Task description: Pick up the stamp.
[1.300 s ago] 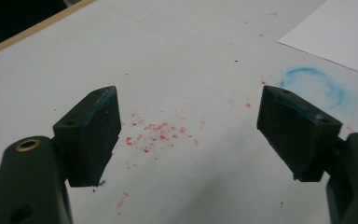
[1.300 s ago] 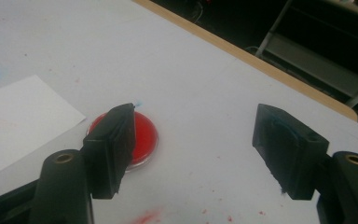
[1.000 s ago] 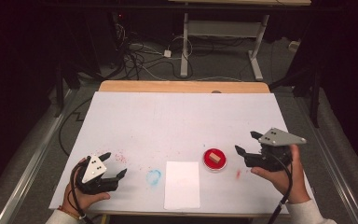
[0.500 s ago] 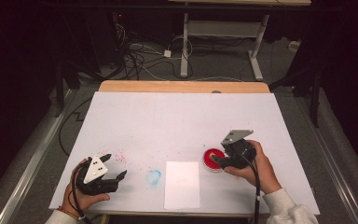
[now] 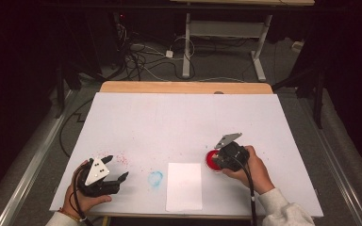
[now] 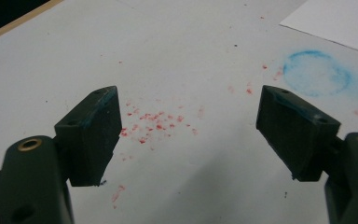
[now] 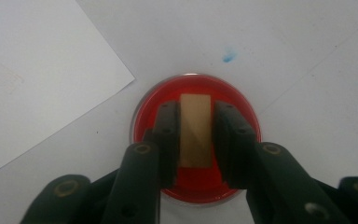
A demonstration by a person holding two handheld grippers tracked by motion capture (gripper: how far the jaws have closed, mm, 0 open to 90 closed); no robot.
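Note:
A round red ink dish (image 5: 210, 161) (image 7: 242, 109) lies on the white table right of centre. A tan rectangular block (image 7: 196, 128) stands in the dish. My right gripper (image 5: 220, 159) (image 7: 196, 109) reaches down into it. Its jaws have just been closing, and both pads now press on the block's sides. My left gripper (image 5: 117, 166) (image 6: 189, 112) rests near the front left edge. It stands open with nothing between its fingers, over a patch of red speckles (image 6: 151, 123).
A white paper sheet (image 5: 184, 186) (image 7: 37, 70) lies at the front middle, between the two hands. A blue ring stain (image 5: 155, 178) (image 6: 316, 73) marks the table just left of it. The table's wooden back edge (image 5: 184, 87) borders a dark floor with cables.
My right hand came left and down from the table's right side onto the red dish, and its jaws closed on the tan block. The left hand stayed put.

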